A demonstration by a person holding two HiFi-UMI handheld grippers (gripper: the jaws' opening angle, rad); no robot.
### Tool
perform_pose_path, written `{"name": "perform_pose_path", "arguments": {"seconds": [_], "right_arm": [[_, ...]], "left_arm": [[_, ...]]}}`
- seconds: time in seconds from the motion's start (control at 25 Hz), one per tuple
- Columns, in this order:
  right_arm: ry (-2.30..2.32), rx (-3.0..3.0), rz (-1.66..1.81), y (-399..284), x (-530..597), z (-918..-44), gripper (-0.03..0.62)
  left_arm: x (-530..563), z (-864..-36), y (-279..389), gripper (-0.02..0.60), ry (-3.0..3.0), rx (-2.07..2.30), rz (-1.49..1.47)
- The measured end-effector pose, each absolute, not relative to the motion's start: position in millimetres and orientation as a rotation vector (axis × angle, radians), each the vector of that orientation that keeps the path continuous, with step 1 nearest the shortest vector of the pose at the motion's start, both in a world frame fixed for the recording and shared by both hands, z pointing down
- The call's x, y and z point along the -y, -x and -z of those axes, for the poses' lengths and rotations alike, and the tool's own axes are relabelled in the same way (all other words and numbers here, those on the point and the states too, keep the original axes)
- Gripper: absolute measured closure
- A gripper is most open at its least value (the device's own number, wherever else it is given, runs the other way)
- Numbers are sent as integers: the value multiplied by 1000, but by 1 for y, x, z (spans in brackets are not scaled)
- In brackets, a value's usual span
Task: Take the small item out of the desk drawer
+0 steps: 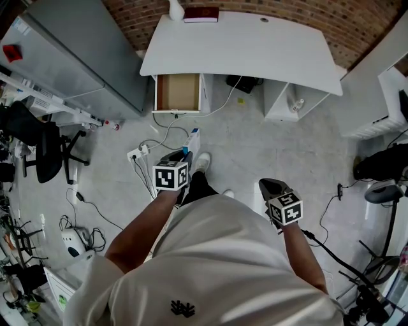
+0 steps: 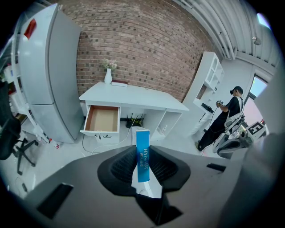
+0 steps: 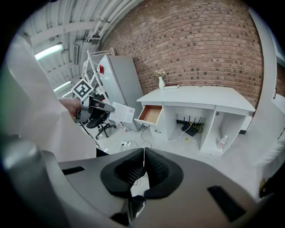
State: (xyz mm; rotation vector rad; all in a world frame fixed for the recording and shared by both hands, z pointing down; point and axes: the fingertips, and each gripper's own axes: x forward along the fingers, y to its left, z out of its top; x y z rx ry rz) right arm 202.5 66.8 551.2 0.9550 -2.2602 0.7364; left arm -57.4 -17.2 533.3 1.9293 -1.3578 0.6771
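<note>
Closest in, the left claw (image 2: 143, 165) is clenched on a small blue-and-white box (image 2: 142, 149), which stands upright between its 2 jaws, well apart from the drawer; the right claw (image 3: 143, 171) beside it is closed with nothing between its jaws. Farther off across the grey floor (image 1: 255, 146), the drawer (image 1: 178, 91) stands pulled out under the white table (image 1: 248, 48), its brown bottom showing, and a white vase (image 1: 176, 9) and a dark red book (image 1: 201, 14) sit at the table's back edge by the brick wall
</note>
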Motion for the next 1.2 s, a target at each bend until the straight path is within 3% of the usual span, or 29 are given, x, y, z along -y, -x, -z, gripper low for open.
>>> {"name": "perform_pose_path", "arguments": {"seconds": [1.2], "right_arm": [[-941, 2237, -742, -187, -70, -562, 565]], "left_arm": [[19, -548, 73, 486, -1902, 1332, -698]]}}
